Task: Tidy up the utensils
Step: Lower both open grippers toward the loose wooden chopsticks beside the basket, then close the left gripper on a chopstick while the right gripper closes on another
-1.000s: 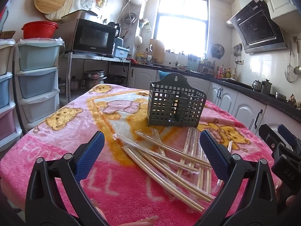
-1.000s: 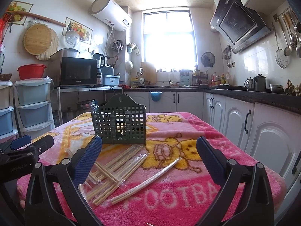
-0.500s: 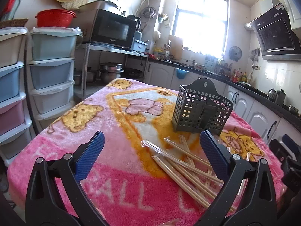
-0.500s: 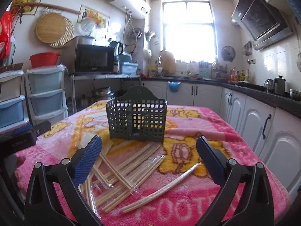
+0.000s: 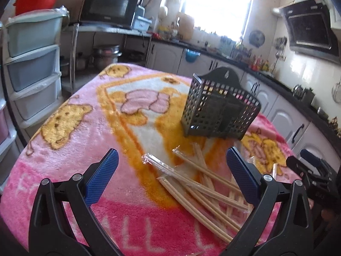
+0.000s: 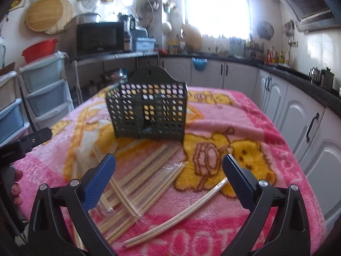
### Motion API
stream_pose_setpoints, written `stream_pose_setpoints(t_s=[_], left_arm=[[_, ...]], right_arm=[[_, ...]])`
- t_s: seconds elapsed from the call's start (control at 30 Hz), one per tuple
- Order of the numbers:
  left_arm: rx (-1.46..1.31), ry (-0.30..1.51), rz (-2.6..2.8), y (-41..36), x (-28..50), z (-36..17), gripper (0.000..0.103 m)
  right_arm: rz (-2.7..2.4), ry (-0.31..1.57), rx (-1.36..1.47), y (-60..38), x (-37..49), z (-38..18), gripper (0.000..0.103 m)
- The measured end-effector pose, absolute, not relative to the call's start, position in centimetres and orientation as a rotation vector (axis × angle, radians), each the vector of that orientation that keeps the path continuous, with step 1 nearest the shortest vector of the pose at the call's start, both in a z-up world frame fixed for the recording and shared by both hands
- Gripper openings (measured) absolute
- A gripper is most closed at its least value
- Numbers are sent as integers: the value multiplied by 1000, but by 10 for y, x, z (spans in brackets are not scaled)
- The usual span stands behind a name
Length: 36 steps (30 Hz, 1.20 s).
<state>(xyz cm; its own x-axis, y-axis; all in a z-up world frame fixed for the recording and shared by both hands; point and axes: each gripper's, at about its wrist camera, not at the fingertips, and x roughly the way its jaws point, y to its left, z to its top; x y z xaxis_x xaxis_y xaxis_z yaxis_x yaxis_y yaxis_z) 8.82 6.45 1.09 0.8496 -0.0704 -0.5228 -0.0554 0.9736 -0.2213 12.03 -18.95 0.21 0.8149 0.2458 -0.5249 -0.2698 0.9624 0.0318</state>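
Left gripper (image 5: 170,177): jaws spread wide and empty, the wrapped chopsticks (image 5: 198,183) lying ahead toward its right jaw, long axes slanting across the gap. Right gripper (image 6: 167,178): likewise wide and empty, the pile directly between and below its jaws, probably nearer. The slotted caddy (image 6: 149,111) stands beyond both.
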Motion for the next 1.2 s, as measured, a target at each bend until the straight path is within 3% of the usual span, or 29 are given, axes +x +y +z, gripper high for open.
stream_pose_setpoints(t_s=[0.13,0.3,0.53,0.9,1.03,1.2], left_arm=[[-259,641,-21,72,107,1,94],[-352,755,-34,91,129,-16,92],[-509,892,-102,105,153,-40,64],[-499,960,-106,97,179,-51,51],[-491,967,-88,101,185,-53,43],[-491,975,-75,105,192,-53,39]], right_arm=[[279,640,1,-195,143,-6,96],[276,725,0,-194,162,-18,79],[298,810,27,-194,180,-29,61],[295,913,102,-203,208,-44,34],[304,952,154,-207,218,-51,28],[312,986,238,-214,230,-57,24]])
